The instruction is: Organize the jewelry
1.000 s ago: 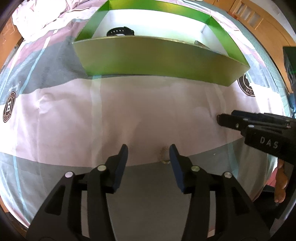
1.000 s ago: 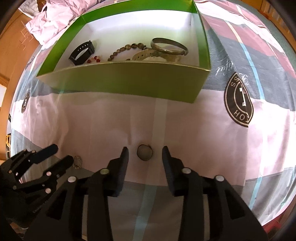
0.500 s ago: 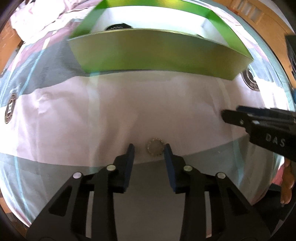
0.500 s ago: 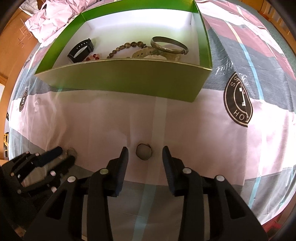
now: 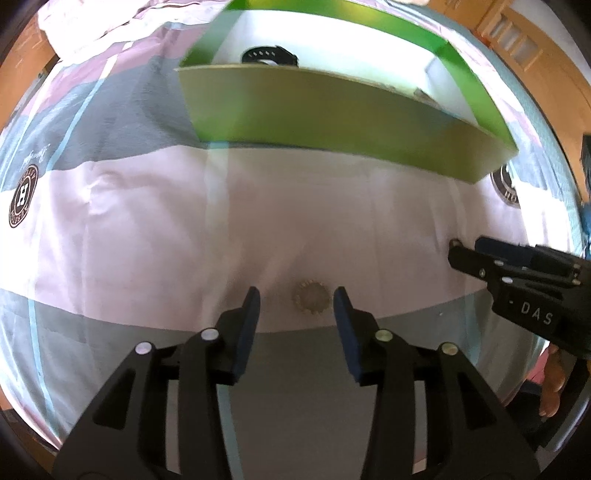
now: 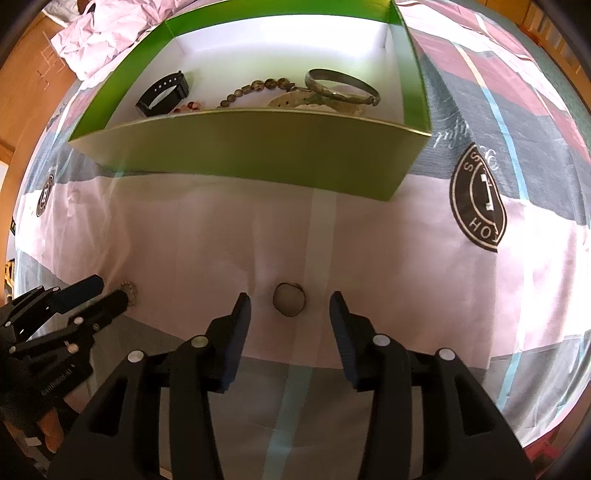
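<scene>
A small gold toothed ring (image 5: 311,297) lies on the pink sheet between the fingertips of my left gripper (image 5: 296,301), whose jaws are opening and stand apart from it. A plain round ring (image 6: 288,298) lies between the fingertips of my right gripper (image 6: 290,308), whose jaws are also opening without touching it. The green box (image 6: 258,147) with a white floor stands beyond. It holds a black watch band (image 6: 162,93), a bead string (image 6: 255,88) and a metal bangle (image 6: 341,86).
The bed sheet (image 6: 388,258) has pink, grey and maroon bands and round dark logos (image 6: 476,199). Crumpled pink bedding (image 6: 99,33) lies at the far left. Wooden furniture (image 5: 535,55) stands behind the bed. A person's foot (image 5: 552,384) shows at the lower right of the left wrist view.
My left gripper shifted so the gold toothed ring sits between its fingertips, narrowed, then widened again. My right gripper's jaws widened slightly around the plain ring.
</scene>
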A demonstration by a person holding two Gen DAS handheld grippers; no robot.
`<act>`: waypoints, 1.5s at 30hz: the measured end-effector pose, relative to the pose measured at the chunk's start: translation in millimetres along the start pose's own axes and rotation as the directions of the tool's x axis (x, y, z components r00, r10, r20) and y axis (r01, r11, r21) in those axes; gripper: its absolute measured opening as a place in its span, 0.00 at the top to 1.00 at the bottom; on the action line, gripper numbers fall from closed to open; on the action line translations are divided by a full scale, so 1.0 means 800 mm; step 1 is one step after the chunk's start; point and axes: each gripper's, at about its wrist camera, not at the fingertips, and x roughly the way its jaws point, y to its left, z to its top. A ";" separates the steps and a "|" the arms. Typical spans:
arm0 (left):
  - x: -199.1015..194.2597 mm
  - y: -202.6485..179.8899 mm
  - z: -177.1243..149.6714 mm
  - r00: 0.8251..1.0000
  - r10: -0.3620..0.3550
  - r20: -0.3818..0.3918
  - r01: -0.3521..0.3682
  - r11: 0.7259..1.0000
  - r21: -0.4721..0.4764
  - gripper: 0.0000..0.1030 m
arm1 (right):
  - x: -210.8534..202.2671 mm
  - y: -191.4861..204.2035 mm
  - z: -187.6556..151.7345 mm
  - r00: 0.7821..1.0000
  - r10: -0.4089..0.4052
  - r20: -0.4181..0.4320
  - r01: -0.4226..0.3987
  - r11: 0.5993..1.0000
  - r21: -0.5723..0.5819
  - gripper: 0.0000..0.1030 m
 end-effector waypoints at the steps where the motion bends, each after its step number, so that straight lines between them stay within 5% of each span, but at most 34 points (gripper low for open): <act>1: 0.002 -0.003 0.000 1.000 0.008 -0.003 -0.008 1.000 0.008 0.59 | 0.001 0.002 0.000 1.000 -0.003 0.000 0.003 1.000 -0.004 0.57; 15: 0.017 -0.029 -0.002 0.997 0.079 0.016 -0.080 0.993 0.088 0.62 | 0.015 0.026 -0.005 0.998 -0.064 0.017 0.065 0.995 -0.070 0.58; 20: 0.014 -0.033 -0.010 0.996 0.082 0.024 -0.084 0.992 0.089 0.71 | 0.015 0.045 -0.014 0.997 -0.073 0.030 0.076 0.992 -0.103 0.78; 24: 0.012 -0.032 -0.011 0.996 0.083 0.028 -0.085 0.992 0.096 0.79 | 0.017 0.053 -0.021 0.996 -0.079 0.036 0.083 0.990 -0.117 0.81; 45: -0.013 -0.033 -0.010 0.990 0.083 0.111 -0.094 0.991 0.100 0.80 | -0.009 0.051 -0.017 0.993 -0.066 0.095 0.079 0.988 -0.135 0.81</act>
